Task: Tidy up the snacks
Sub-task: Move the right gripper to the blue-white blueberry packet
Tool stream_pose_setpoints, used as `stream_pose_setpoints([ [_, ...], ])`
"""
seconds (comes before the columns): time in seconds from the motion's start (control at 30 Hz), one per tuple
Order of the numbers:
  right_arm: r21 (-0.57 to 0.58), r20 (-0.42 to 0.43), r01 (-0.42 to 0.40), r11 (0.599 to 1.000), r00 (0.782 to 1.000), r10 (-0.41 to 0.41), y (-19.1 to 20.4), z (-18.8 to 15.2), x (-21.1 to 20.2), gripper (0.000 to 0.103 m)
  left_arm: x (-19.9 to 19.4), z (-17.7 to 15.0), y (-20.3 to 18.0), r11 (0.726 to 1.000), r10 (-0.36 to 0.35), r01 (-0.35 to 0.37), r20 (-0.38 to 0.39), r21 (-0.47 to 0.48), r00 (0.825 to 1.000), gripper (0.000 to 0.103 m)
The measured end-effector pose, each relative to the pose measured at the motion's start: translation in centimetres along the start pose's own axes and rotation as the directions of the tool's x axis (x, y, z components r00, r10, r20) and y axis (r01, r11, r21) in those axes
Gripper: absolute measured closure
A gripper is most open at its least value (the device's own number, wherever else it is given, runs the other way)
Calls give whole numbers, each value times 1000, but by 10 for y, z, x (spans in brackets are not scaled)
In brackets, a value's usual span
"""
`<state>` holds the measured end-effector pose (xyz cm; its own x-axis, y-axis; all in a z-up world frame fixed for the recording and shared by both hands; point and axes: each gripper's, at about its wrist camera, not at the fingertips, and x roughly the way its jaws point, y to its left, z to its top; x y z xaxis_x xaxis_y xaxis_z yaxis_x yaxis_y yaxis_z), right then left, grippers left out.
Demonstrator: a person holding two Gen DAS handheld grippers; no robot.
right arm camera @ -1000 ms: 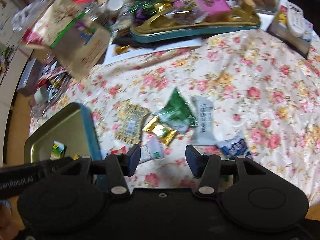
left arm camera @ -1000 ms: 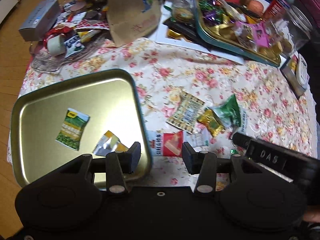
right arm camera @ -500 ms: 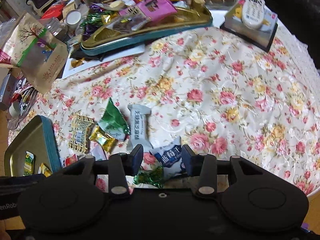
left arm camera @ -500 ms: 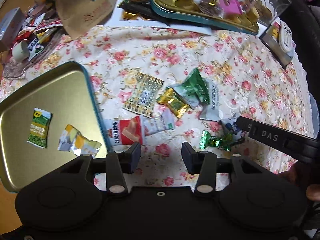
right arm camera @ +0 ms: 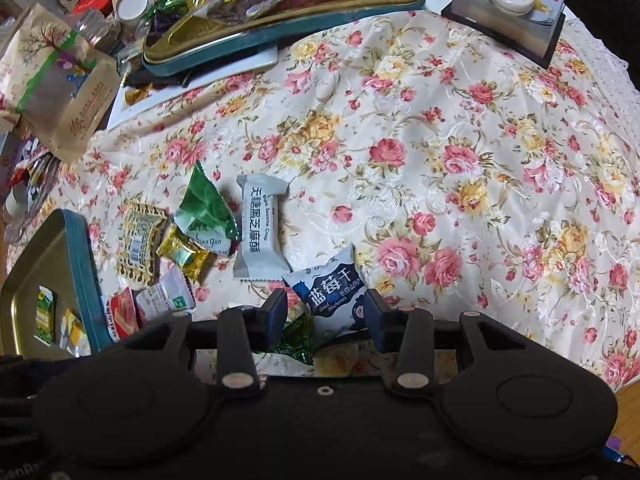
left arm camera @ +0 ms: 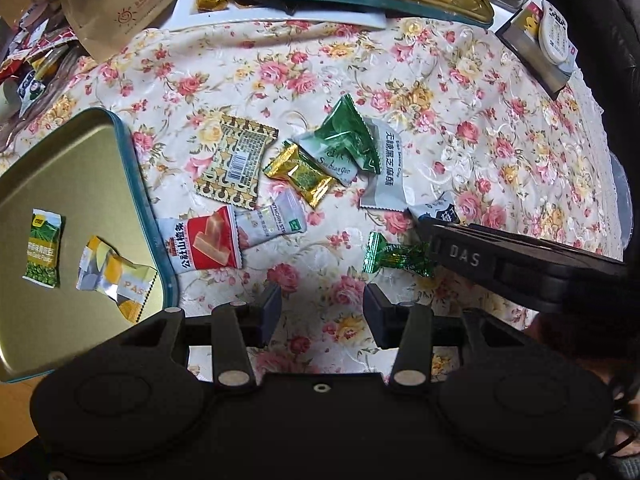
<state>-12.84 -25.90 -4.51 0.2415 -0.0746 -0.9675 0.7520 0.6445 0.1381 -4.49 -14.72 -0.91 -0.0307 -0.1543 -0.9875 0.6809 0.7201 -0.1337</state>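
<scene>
Blueberry packet point(right arm camera: 334, 286) lies on the floral cloth point(right arm camera: 440, 160), between your right gripper point(right arm camera: 326, 314)'s spread, empty jaws. Center on it, avoid the green candy point(right arm camera: 298, 338), then close. Left gripper point(left arm camera: 320, 310) hangs wide open, empty.

My right gripper point(right arm camera: 326, 312) has dropped low, its spread jaws now flanking the blueberry packet point(right arm camera: 332, 286). My left gripper point(left arm camera: 322, 308) has swung off the gold tray point(left arm camera: 80, 160), now at nine o'clock.
</scene>
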Motion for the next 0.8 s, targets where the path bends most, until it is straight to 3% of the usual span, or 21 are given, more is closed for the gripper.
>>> stream_pose_setpoints([
  [0.27,-94,32,79,992,997,-76,10,-3,17,56,-6,1,-2,1000,-30,30,9,-4,1000,49],
  [0.53,-113,45,125,986,992,-121,13,-2,30,58,-6,2,4,999,-42,42,3,-34,999,50],
  [0.8,-152,54,123,981,992,-116,15,-1,32,48,-8,5,10,997,-40,41,16,-61,999,50],
])
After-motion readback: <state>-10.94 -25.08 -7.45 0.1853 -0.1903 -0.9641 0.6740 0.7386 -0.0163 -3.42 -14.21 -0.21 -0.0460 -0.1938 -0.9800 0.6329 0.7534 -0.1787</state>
